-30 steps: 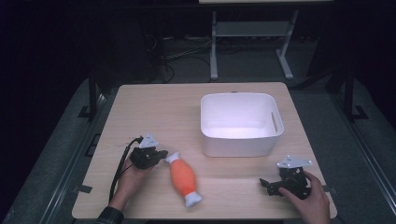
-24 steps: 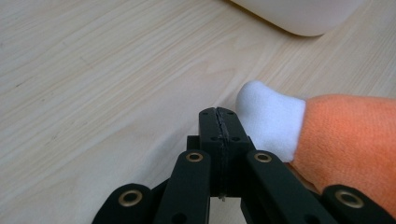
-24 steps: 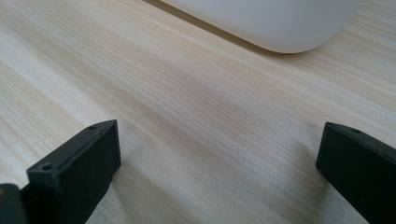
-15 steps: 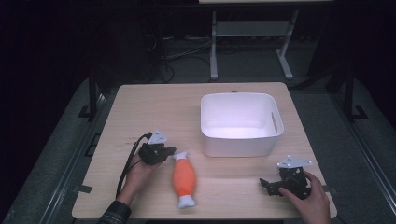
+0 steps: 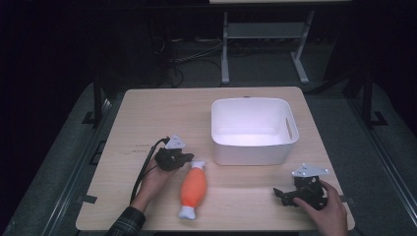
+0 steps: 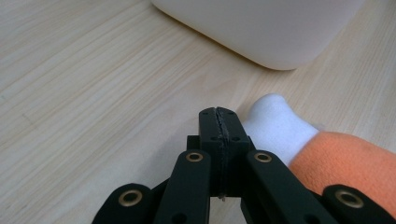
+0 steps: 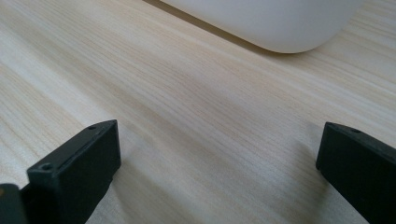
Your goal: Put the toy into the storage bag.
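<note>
Since a second ago, left gripper (image 5: 184, 158) shifted toward the white bin (image 5: 254, 131), jaws pressed together beside the white tip of the orange plush toy (image 5: 193, 188), now swung lengthwise on the bench (image 5: 147, 118). Right gripper (image 5: 282, 195) resting near the front edge, jaws spread over bare wood. Toy's far end cut off in the left gripper view.
</note>
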A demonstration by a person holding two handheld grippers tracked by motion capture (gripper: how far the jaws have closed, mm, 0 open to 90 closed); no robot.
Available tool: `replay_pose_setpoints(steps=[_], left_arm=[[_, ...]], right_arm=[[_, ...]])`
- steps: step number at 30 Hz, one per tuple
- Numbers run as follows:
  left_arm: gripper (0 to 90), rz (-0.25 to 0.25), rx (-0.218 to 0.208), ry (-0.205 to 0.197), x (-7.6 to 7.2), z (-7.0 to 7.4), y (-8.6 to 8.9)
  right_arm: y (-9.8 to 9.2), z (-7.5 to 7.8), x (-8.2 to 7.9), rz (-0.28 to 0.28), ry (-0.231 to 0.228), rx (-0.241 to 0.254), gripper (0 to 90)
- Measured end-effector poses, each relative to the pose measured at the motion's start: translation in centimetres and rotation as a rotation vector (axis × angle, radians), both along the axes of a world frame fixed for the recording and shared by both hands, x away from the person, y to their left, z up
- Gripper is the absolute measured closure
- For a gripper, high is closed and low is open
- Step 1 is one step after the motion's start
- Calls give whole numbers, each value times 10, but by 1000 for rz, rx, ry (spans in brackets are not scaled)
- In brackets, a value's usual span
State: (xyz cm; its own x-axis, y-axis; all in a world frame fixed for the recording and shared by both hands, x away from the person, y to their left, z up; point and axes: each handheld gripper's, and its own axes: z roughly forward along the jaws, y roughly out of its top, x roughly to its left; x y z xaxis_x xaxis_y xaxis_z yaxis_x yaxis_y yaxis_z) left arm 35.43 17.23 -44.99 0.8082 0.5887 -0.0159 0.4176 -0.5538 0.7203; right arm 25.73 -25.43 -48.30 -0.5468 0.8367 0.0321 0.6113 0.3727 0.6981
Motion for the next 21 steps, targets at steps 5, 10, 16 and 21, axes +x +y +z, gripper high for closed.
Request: replay_pose_setpoints(steps=[5,10,16,21], left_arm=[[895,-18,-3,4,1,1,-7],[895,-43,-7,9,0,0,-16],[895,-69,-4,15,-3,1,-24],[895,-90,1,22,-5,1,-27]], right_arm=[[0,0,0,0,-1,0,0],[0,0,0,0,0,0,0],[0,0,0,1,-1,0,0],[0,0,0,0,0,0,0]])
